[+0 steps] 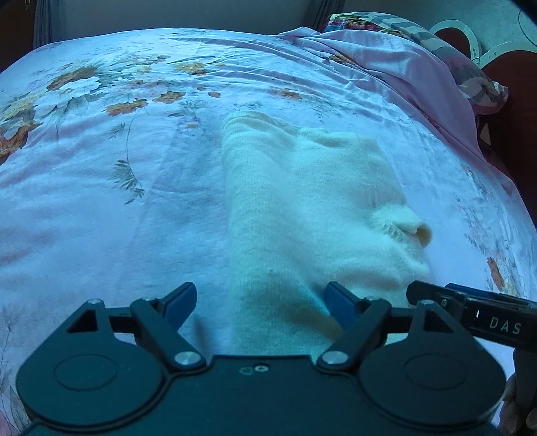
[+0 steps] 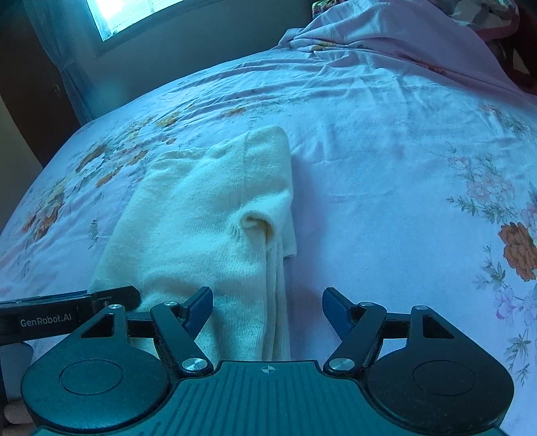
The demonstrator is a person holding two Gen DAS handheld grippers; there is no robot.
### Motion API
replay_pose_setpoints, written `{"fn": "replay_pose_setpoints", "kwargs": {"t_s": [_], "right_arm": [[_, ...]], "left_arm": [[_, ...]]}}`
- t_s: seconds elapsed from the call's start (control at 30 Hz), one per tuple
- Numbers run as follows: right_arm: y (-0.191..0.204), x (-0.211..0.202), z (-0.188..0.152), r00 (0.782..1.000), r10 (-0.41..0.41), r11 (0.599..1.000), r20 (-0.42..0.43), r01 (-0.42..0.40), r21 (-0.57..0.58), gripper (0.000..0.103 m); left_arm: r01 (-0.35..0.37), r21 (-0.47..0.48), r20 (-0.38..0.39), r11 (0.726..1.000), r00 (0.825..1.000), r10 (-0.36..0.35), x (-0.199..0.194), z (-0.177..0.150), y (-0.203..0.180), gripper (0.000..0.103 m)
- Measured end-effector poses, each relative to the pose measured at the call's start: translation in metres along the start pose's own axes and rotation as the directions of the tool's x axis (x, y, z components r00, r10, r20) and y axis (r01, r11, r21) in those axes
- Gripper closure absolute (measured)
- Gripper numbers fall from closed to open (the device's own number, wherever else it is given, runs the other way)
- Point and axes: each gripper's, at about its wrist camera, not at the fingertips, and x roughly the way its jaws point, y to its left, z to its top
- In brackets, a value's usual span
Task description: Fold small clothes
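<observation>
A small cream knitted sweater (image 1: 302, 208) lies folded into a long narrow shape on the floral bedsheet (image 1: 100, 167). My left gripper (image 1: 260, 303) is open just above its near end, its jaws astride the left part of the cloth. My right gripper (image 2: 266, 308) is open over the sweater's (image 2: 208, 214) near right edge, holding nothing. A rolled cuff or sleeve opening (image 2: 255, 223) sticks up on the right side of the fold. Each gripper's finger shows in the other view: the right one (image 1: 470, 308) and the left one (image 2: 67, 312).
A bunched pink sheet (image 1: 402, 67) and a patterned pillow (image 1: 470, 77) lie at the bed's far right. A window (image 2: 134, 13) and wall stand beyond the bed's far edge. Open sheet (image 2: 402, 201) stretches to the right of the sweater.
</observation>
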Motion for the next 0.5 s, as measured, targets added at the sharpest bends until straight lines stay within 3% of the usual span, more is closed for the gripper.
{"fn": "replay_pose_setpoints", "kwargs": {"t_s": [0.3,0.5], "right_arm": [[-0.005,0.017,0.021,0.998,0.059,0.997,-0.001,-0.059,0.056,0.031],[-0.015,0.049,0.040,0.998,0.065,0.994,-0.012,-0.063,0.085,0.031]], "left_arm": [[0.074,-0.079,-0.012,0.994,0.997,-0.075,0.013,0.012,0.013,0.025],[0.088,-0.094,-0.019,0.992,0.996,-0.091,0.033,0.019,0.013,0.019]]}}
